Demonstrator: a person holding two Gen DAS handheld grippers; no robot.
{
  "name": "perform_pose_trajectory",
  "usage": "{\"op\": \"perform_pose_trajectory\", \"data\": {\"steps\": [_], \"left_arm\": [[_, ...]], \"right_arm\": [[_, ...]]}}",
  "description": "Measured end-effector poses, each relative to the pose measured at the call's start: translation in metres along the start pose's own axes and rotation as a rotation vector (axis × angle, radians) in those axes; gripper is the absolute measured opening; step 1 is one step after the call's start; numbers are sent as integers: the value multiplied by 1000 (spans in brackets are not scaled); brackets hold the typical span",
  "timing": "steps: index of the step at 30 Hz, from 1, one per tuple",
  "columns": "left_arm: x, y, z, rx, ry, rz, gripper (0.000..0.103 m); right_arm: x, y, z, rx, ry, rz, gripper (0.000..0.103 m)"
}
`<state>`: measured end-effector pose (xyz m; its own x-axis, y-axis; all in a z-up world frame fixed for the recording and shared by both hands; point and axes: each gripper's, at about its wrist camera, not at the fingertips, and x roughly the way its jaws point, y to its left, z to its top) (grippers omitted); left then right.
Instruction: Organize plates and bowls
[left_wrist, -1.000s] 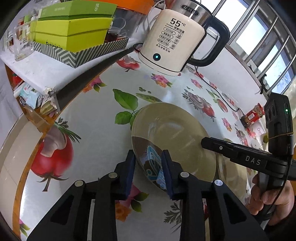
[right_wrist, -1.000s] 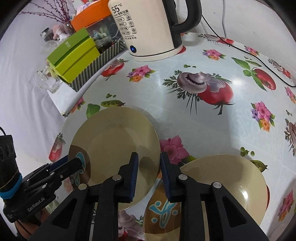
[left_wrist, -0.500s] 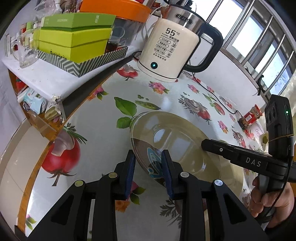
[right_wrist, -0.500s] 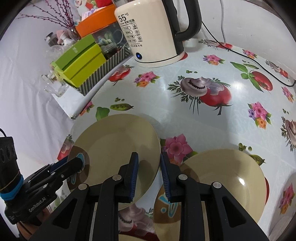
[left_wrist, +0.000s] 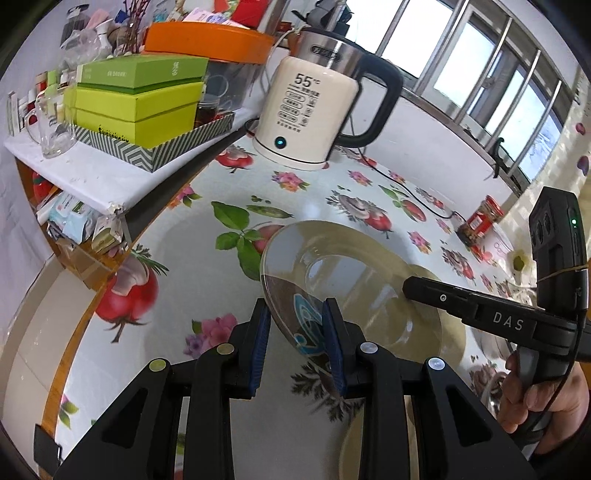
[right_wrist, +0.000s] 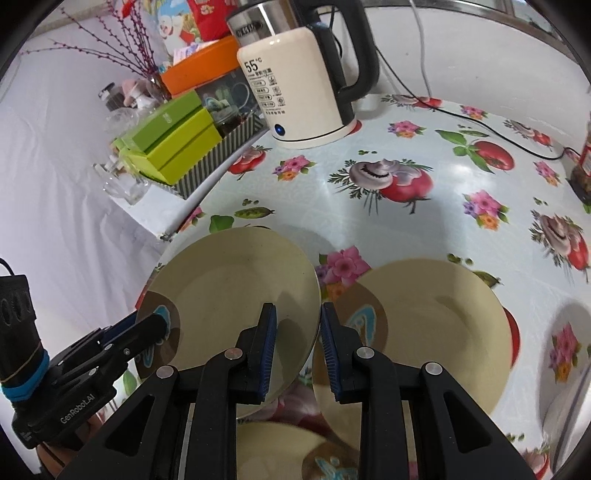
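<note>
A cream plate (left_wrist: 354, 280) with a brown and blue patch on its rim is held up off the table, tilted. My left gripper (left_wrist: 297, 332) is shut on its near rim, and my right gripper (right_wrist: 297, 334) is shut on its opposite rim (right_wrist: 240, 280). A second cream plate (right_wrist: 424, 325) lies flat on the table to the right of the held one. A third plate (right_wrist: 295, 450) lies below my right gripper, partly hidden by the fingers. The right gripper also shows in the left wrist view (left_wrist: 410, 286), and the left gripper shows in the right wrist view (right_wrist: 159, 325).
A white electric kettle (left_wrist: 306, 110) stands at the back with its cord (left_wrist: 413, 195) running across the flowered tablecloth (left_wrist: 207, 280). Green boxes in a striped tray (left_wrist: 140, 110) sit on a shelf at the left. A red jar (left_wrist: 482, 219) stands far right.
Both grippers have lifted the held plate up off the table and tilted it. The third plate has come into view below it.
</note>
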<state>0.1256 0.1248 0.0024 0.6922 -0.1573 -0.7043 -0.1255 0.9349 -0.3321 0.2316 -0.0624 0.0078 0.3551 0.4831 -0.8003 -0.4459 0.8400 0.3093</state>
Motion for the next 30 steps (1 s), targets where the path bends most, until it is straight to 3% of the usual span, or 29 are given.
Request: {"op": "perform_pose_trajectory", "data": {"steps": [16,30], "left_arm": [[-33,-34,-38,77,-2,-27,30],[-39,-49,-87,123,55,-47,30]], "right_arm": [[-51,-7,-56,46,-64,-18,24],[-71,-13,-118,74,-74,-61,24]]}}
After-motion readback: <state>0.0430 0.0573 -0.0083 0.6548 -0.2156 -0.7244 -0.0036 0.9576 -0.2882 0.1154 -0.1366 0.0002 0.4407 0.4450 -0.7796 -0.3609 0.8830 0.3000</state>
